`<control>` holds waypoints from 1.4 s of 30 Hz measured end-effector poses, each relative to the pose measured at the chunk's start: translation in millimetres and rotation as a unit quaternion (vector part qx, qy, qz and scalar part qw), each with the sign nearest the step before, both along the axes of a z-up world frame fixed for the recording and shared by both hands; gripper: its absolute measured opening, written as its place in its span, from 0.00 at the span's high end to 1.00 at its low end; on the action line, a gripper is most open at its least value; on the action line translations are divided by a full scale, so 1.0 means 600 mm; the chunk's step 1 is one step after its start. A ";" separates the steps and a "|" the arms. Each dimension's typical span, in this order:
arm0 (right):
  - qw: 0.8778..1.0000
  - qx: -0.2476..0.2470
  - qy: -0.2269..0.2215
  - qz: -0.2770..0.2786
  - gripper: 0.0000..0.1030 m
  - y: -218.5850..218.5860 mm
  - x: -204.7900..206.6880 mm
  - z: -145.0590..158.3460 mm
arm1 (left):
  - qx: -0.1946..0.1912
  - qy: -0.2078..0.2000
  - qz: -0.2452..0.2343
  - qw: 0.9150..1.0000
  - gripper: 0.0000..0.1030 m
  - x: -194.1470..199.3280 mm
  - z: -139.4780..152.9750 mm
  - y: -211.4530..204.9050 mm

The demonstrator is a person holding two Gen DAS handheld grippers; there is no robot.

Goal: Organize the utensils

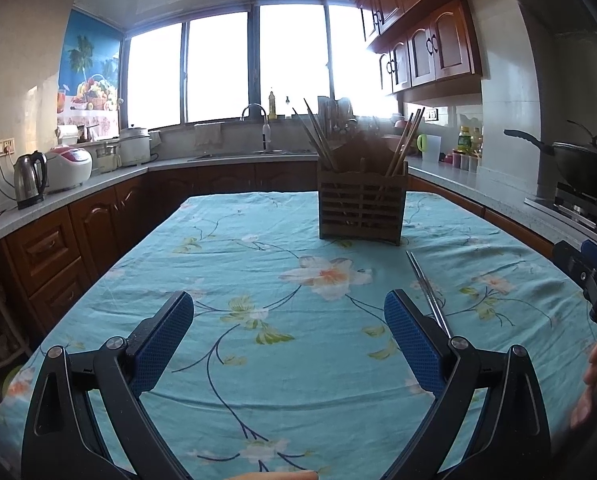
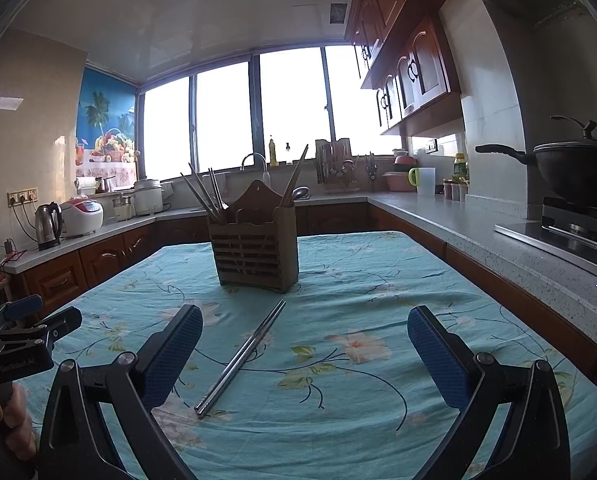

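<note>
Both the left gripper and the right gripper hang released and empty above the tablecloth. A pair of metal chopsticks lies flat between the right gripper's fingers, near its left pad. Thin and slick, the sticks may split or roll as the pads close. Farther off stands the wooden holder; its compartments are hard to make out.
</note>
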State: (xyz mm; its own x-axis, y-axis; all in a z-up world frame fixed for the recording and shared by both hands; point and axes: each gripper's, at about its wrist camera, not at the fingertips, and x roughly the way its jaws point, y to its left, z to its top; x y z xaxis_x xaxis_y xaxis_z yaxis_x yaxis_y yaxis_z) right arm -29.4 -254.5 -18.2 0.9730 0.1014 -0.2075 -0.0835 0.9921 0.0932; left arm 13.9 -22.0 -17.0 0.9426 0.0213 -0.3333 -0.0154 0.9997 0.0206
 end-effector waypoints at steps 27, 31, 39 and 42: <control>1.000 0.001 0.001 0.000 0.00 0.001 -0.001 0.001 | 0.006 -0.003 0.001 1.000 0.05 -0.003 0.002 -0.004; 1.000 0.001 0.000 0.000 0.00 0.001 -0.001 0.001 | 0.007 -0.004 0.002 1.000 0.05 -0.004 0.002 -0.004; 1.000 0.002 0.000 -0.001 0.00 0.002 -0.003 0.001 | 0.009 -0.002 0.000 1.000 0.05 -0.004 0.000 -0.006; 1.000 0.002 0.000 0.000 0.00 0.002 -0.003 0.002 | 0.010 -0.001 0.001 1.000 0.05 -0.003 -0.001 -0.008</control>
State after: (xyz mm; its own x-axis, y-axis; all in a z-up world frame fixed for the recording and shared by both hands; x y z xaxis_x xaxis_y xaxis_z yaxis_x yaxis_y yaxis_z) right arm -31.0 -253.0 -17.3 0.9730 0.1013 -0.2076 -0.0825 0.9918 0.0975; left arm 12.3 -26.6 -17.4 0.9434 0.0292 -0.3304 -0.0170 0.9991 0.0399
